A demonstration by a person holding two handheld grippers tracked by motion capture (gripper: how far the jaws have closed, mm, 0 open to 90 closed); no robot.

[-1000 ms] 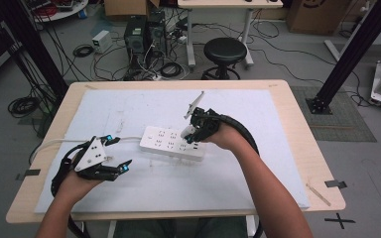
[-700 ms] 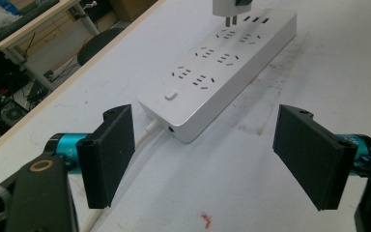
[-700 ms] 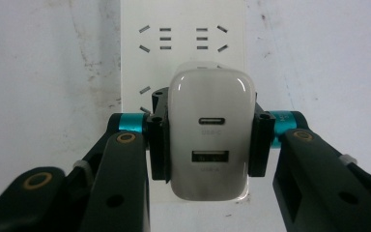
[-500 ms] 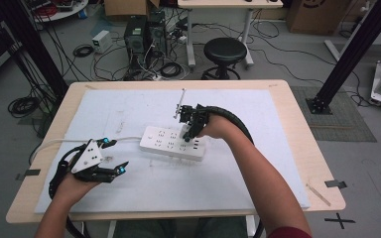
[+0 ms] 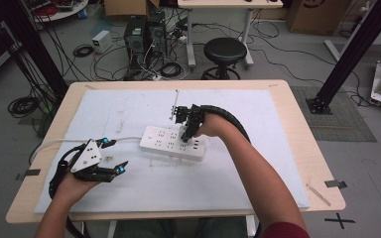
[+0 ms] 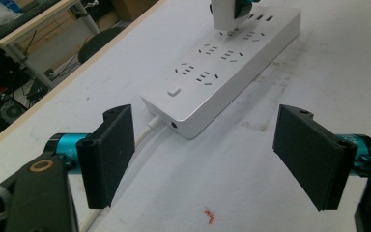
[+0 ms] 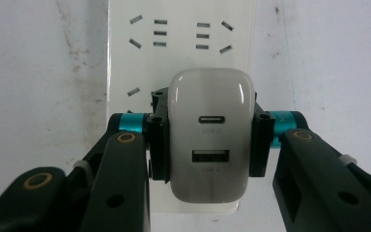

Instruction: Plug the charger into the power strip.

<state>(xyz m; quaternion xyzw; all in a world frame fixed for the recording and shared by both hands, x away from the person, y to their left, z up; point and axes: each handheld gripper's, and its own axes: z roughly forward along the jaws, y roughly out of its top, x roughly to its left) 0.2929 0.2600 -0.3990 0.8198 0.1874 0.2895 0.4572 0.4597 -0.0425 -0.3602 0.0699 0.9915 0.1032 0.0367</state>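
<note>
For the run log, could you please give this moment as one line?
right gripper: shut on charger, above power strip | left gripper: open, on table

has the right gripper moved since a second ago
Yes. Against the power strip, the right gripper has shifted left and slightly toward the person, bringing the charger down over the strip's sockets.

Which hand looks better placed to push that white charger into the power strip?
The right: its gripper already clamps the charger directly above the power strip. The left gripper sits open, off beside the strip's cable end.
</note>
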